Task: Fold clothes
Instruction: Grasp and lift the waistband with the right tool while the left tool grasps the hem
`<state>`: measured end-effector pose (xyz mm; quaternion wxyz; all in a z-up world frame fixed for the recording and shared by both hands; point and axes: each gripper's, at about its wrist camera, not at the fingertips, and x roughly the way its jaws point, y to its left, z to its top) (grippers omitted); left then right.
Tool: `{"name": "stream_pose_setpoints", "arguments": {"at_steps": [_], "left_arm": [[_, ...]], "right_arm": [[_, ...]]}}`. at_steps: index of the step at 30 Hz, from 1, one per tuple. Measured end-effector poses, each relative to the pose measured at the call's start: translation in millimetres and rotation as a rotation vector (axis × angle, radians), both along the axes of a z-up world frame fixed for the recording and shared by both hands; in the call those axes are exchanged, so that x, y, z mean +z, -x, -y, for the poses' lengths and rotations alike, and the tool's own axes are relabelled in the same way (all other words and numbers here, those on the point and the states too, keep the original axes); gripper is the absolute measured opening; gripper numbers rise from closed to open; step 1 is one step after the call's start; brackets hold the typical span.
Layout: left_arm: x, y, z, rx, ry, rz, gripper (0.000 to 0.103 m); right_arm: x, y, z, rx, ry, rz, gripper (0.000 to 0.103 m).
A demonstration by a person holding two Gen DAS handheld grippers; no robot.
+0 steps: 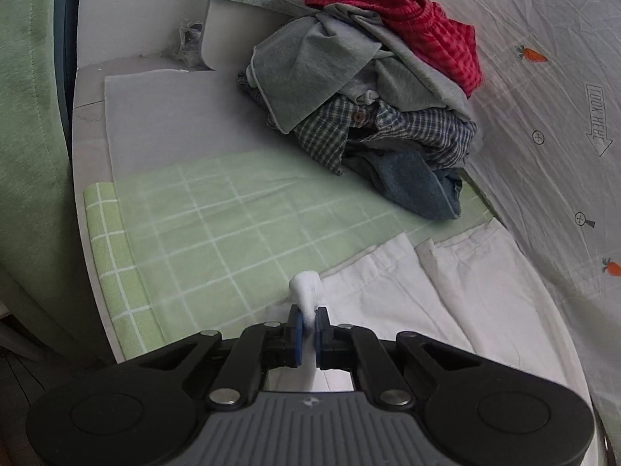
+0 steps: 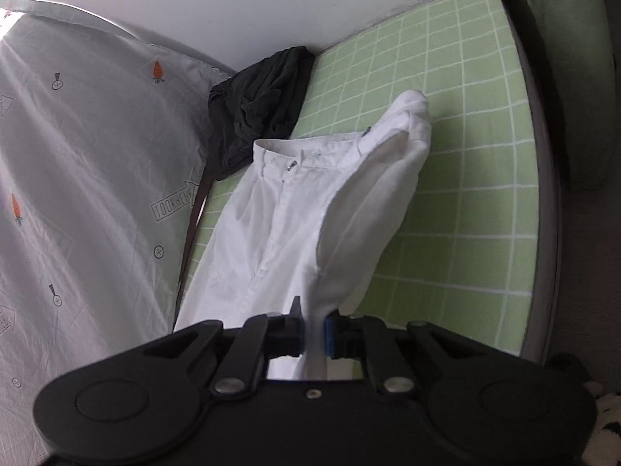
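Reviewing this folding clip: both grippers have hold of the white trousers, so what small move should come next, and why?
Probably carry both pinched edges across together to lay the lifted half over the flat half. The left gripper and right gripper are each shut on the white trousers, one side is already raised off the green checked sheet, and the waistband lies flat.

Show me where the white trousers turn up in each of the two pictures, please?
Left wrist view: white cotton trousers lie lower right, an edge pinched in the left gripper.
Right wrist view: centre, waistband up, fabric pinched in the right gripper.
Shared landmark: green checked bedsheet.
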<state>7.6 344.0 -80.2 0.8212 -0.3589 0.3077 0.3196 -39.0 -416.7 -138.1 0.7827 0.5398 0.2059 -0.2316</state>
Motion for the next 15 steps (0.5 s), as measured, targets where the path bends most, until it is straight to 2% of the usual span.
{"name": "stream_pose_setpoints", "arguments": {"at_steps": [3,5,8,10,15], "left_arm": [[41.8,-21.2,14.0,-0.015,-0.039,0.114,0.005],[57.5,-34.5,22.4,-0.019,-0.064,0.157,0.005],[55.5,-58.9,29.6,-0.017,-0.108,0.129,0.005],[48.1,-71.0,30.2,-0.018,-0.085,0.114,0.005],[30.9,-104.9,31.4,-0.01,-0.055,0.081,0.005]], "right_arm": [[36.4,-16.2,5.7,0.04,0.058,0.095,0.01],[53.6,-26.7,7.3,0.061,0.098,0.144,0.01],[58.3,-46.0,9.5,0.085,0.166,0.143,0.01],[51.2,-59.4,11.4,0.086,0.18,0.088,0.01],[47.9,-86.6,8.0,0.09,0.207,0.047,0.01]]}}
